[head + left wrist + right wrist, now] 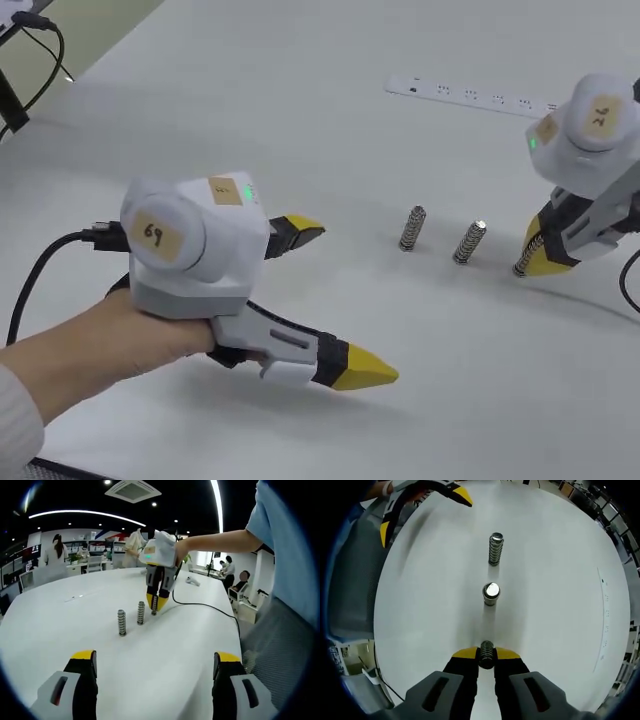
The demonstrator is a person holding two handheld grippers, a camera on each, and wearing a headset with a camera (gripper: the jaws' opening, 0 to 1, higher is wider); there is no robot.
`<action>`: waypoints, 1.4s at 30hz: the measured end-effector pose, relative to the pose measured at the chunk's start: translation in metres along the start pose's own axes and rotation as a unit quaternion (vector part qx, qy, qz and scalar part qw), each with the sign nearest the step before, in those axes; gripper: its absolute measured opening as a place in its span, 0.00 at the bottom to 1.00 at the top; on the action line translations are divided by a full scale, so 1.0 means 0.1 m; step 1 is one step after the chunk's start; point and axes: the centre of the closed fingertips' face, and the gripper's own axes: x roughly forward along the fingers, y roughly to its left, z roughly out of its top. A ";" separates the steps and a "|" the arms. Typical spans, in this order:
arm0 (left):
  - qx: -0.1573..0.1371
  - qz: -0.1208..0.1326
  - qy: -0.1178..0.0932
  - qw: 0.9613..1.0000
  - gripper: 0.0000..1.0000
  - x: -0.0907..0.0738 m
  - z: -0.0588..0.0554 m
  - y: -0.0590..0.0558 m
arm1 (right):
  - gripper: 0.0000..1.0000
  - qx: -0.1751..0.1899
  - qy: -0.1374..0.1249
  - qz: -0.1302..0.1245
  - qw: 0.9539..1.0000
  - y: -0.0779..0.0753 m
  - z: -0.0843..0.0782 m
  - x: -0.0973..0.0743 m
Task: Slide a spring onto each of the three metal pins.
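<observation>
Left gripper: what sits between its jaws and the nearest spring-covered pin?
Nothing. In the left gripper view, bare white table runs from the left gripper to the nearest pin; the head view agrees.

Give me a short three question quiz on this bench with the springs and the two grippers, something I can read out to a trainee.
1. True or false: the left gripper is shut on a spring.
2. What does the right gripper hold between its jaws? A a spring, B a cable, C nothing.
3. Fill in: besides the held spring, ___ more springs stand on the table.

Key
1. False: its jaws are wide open with nothing between them.
2. A.
3. Two: the middle spring and the far spring, in a row ahead of the right gripper.
</observation>
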 end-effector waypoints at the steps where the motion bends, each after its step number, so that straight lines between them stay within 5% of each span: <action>1: 0.000 0.000 0.000 1.000 0.94 0.00 0.00 0.00 | 0.09 0.001 0.001 0.001 1.000 0.00 0.00 0.00; 9: 0.000 0.000 0.002 1.000 0.94 -0.01 -0.01 0.01 | 0.11 -0.003 0.010 0.003 1.000 0.02 -0.05 0.04; 20: -0.001 -0.001 0.002 1.000 0.94 0.00 -0.02 0.00 | 0.33 0.003 -0.003 -0.010 1.000 -0.02 -0.04 0.04; 33: 0.001 0.000 -0.002 1.000 0.94 0.01 0.02 -0.01 | 0.62 0.062 -0.076 -0.024 0.995 -0.03 0.02 -0.02; 42: 0.003 0.002 -0.005 1.000 0.94 0.01 0.06 -0.01 | 0.73 0.106 -0.143 -0.043 0.983 0.02 0.06 -0.10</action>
